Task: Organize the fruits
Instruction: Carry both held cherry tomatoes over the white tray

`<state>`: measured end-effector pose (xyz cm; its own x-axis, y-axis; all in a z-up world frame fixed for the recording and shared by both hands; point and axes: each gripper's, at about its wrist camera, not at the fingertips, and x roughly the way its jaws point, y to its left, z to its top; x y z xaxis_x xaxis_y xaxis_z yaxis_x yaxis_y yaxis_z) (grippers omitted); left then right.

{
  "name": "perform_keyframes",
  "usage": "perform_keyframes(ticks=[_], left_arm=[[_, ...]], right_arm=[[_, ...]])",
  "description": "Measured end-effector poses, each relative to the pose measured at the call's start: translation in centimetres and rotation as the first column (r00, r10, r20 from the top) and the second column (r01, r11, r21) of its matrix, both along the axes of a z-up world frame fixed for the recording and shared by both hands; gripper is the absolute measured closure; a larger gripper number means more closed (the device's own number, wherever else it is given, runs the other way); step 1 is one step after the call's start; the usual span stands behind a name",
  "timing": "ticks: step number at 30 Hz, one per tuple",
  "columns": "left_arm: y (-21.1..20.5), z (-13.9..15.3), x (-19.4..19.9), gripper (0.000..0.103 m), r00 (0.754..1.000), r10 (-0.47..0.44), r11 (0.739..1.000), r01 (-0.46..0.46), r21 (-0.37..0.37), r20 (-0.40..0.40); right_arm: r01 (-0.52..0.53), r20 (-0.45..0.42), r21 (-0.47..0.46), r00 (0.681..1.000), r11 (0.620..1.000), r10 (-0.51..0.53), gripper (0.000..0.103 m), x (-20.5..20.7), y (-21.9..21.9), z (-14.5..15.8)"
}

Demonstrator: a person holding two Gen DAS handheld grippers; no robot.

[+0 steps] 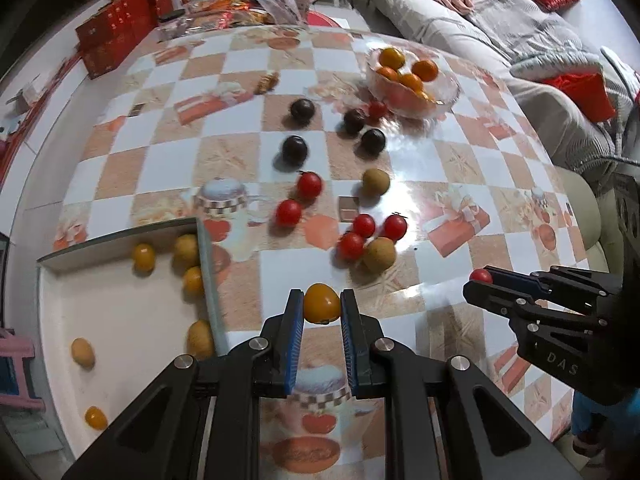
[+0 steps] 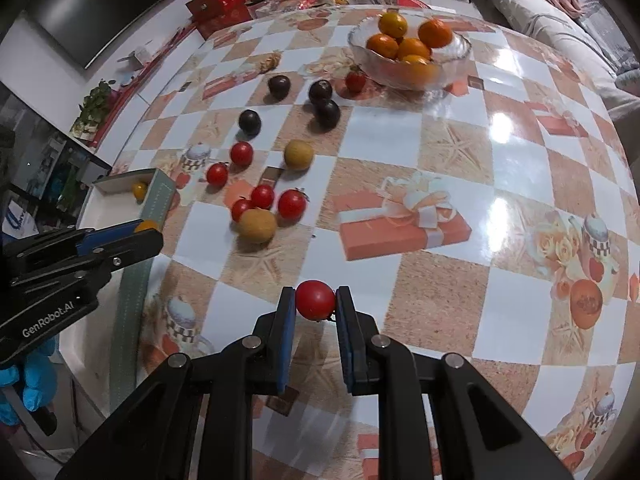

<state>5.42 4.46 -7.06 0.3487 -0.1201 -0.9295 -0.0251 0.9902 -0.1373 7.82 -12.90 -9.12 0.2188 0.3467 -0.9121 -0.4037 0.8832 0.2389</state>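
My left gripper (image 1: 321, 306) is shut on a yellow cherry tomato (image 1: 321, 303), held just right of the white box (image 1: 120, 320), which holds several yellow tomatoes and tan fruits. My right gripper (image 2: 316, 300) is shut on a red cherry tomato (image 2: 315, 299) above the table's near part; it also shows in the left wrist view (image 1: 480, 280). Loose on the checkered table (image 2: 440, 152) lie red tomatoes (image 2: 292, 204), dark plums (image 2: 327, 114) and tan round fruits (image 2: 257, 226). The left gripper shows in the right wrist view (image 2: 148, 232).
A glass bowl (image 2: 460, 54) of oranges stands at the table's far side, with one red tomato (image 2: 355, 80) beside it. Red gift boxes (image 1: 116, 36) and snack bags crowd the far edge. A grey sofa (image 1: 500, 40) runs along the right.
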Motion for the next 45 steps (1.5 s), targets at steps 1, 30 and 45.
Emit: perform_keyframes(ticks=[1,30,45], left_arm=[[0.5,0.2,-0.2,0.083,1.0,0.01,1.0,-0.01,0.0,0.003],[13.2,-0.9,-12.0,0.083,0.959,0.274,0.961,-0.271,0.052,-0.068],[15.5,-4.5,-15.1,0.083,0.939,0.309,0.951,-0.302,0.07,-0.149]], right_arm=[[-0.003,0.002,0.0,1.0,1.0,0.003,0.082,-0.1,0.2,0.2],[-0.303,-0.009,0.028,0.953,0.952,0.304,0.082,-6.1,16.6,2.4],[-0.398,-0.099,-0.025,0.914,0.917,0.394,0.082,-8.9,22.1,-1.7]])
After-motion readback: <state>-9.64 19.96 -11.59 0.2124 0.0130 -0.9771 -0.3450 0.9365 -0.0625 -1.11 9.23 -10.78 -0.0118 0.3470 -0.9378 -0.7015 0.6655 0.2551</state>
